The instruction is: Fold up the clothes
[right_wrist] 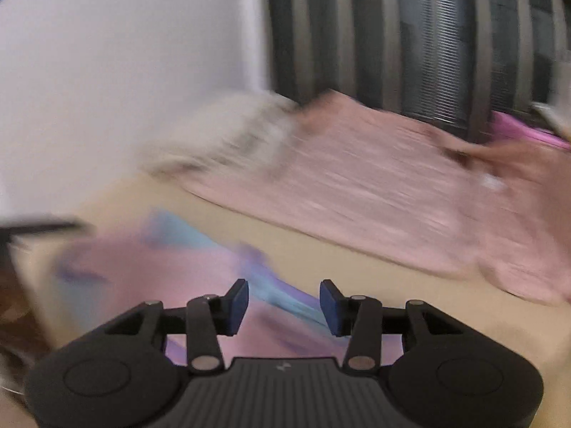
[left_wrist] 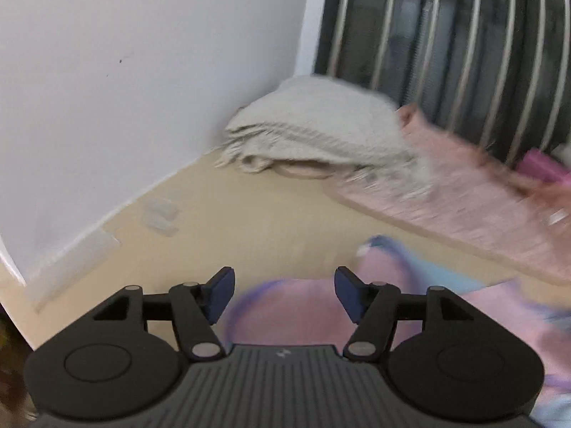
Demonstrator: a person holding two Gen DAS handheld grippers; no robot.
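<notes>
Beige tabletop fills the middle of both views, meeting a white wall on the left and a dark window with pale vertical bars behind. My left gripper hangs just above the table, its blue-padded fingers spread apart and gripping nothing; beneath and between them lies a pink garment with blue and purple trim, flat on the table. My right gripper is likewise spread and empty, over the same pink garment. Farther back, a pale pink ribbed garment lies spread across the table, blurred. At the wall corner, a cream knitted blanket sits in a folded heap, touching the ribbed garment's far end. A magenta item shows at the right edge; I cannot tell what it is.
</notes>
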